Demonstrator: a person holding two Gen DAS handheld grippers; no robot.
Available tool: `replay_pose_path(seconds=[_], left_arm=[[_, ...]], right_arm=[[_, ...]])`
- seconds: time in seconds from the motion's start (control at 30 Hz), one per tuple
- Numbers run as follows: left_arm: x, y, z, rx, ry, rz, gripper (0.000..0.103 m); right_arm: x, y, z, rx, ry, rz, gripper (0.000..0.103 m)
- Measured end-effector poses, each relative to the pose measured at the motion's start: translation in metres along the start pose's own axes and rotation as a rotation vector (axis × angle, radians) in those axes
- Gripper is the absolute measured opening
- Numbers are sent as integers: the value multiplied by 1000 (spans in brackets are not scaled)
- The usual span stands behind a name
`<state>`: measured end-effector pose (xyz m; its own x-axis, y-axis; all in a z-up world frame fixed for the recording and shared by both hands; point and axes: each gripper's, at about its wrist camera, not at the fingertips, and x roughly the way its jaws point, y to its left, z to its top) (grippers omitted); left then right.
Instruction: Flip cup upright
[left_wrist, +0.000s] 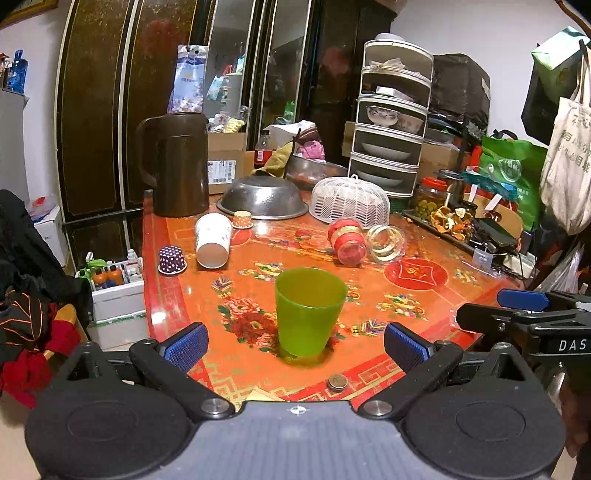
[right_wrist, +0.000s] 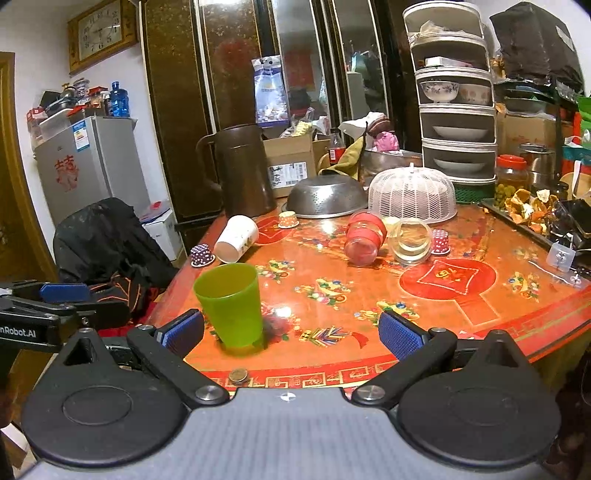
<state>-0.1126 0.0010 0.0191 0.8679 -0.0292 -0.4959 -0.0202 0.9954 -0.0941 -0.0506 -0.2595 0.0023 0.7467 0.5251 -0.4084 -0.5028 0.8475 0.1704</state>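
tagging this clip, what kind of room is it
Most likely a lived-in home dining or kitchen corner: a small fridge, a stacked dish rack holding bowls and plates, and a cluttered painted table.

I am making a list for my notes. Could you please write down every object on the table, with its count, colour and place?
green cup: 1, green, upright, near front edge
paper cup: 1, white, on its side, left
capsules: 3, purple, orange and red dotted, around the lying cups
red jar: 1, red, on its side, centre
clear jar: 1, clear, lying beside red jar
jug: 1, brown, back left
colander: 1, metal, upside down, back
food cover: 1, white, back
coin: 1, brownish, front edge
left gripper: open
right gripper: open
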Motion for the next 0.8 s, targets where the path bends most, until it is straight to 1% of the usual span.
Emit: replay_pose_path(seconds=[0.8], left_arm=[[2,1,1,-23,3,12,102]], right_arm=[[1,-1,3,6,-4,15,102]])
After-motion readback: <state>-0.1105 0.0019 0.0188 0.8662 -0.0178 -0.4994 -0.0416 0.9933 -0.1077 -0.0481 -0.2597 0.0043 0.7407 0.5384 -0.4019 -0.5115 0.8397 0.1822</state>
